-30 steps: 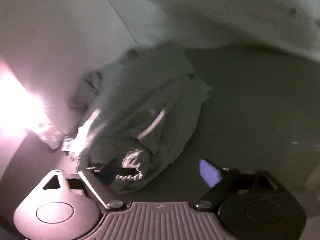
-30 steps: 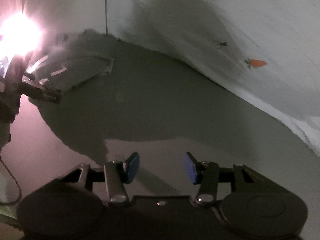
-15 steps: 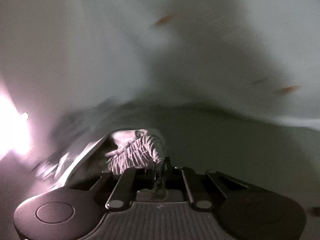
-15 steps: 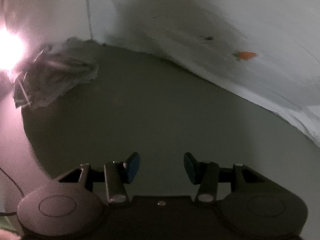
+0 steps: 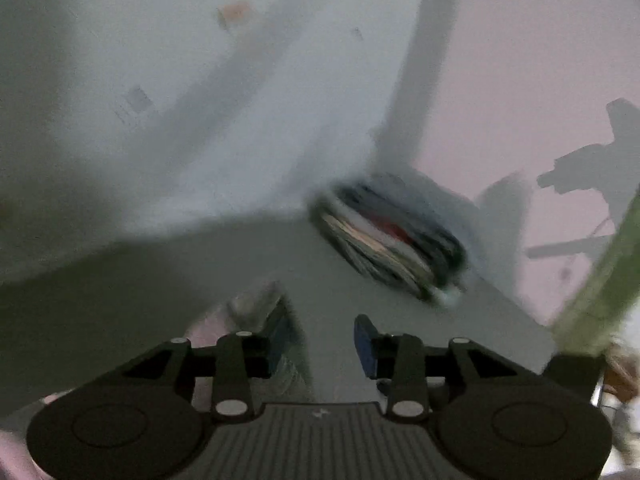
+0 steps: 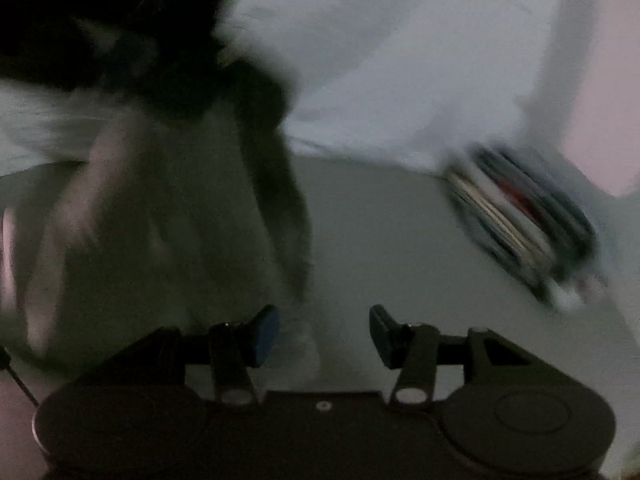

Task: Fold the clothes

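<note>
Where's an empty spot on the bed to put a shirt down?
The bare grey sheet ahead of the left gripper, between the white blanket and the folded stack, looks free. Its jaws are opening, with a blurred garment at the left finger. In the right view that garment crowds the left side; the stack fills the far right corner.

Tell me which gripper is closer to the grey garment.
Left, probably. The grey garment sits against a finger of the left gripper; from the right gripper it hangs blurred ahead and leftward. Both jaws are opening, gripping nothing.
</note>
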A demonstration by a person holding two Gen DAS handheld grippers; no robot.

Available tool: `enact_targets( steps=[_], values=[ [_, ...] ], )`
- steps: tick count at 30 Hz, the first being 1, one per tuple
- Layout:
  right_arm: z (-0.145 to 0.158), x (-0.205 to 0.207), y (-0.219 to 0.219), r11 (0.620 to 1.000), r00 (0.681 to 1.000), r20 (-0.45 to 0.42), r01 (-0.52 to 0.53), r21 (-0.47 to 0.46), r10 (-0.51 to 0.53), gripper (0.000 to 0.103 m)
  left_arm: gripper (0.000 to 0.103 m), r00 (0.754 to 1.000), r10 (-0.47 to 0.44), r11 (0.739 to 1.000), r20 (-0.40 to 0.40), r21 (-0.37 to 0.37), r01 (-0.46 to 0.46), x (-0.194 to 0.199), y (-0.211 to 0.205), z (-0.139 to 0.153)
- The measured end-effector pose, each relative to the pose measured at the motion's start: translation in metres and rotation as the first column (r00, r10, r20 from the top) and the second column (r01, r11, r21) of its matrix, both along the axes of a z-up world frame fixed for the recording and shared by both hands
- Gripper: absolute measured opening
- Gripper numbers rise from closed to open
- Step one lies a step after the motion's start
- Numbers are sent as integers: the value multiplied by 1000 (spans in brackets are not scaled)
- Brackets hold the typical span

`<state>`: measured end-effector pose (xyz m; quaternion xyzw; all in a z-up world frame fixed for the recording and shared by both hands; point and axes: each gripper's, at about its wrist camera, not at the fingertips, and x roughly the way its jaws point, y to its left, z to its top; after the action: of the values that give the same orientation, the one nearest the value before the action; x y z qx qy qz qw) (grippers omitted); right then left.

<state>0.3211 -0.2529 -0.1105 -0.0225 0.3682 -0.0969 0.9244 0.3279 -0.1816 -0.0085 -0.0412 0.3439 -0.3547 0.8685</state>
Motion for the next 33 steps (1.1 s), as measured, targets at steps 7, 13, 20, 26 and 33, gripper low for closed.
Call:
enact_targets(
  steps=[7,13,20,26,33],
  values=[
    [-35,-23,-54,993,995,-73,74,87,-68,58,82,959,222,972,-177,114,-204,-24,47,-61],
    [-57,2,-39,966,993,-118,23,258,8,63,82,796,563,821,-220,262,-508,-26,162,-86],
    [-83,49,-26,916,993,-112,85,391,-44,68,82,706,678,731,-204,288,-618,-23,229,-91],
    [-50,89,4,945,997,34,-75,319,68,5,82,744,629,777,-227,224,-588,6,237,-96],
    [39,111,18,880,916,368,-304,366,163,62,82,794,577,814,-192,220,-537,21,217,-93]
  ],
)
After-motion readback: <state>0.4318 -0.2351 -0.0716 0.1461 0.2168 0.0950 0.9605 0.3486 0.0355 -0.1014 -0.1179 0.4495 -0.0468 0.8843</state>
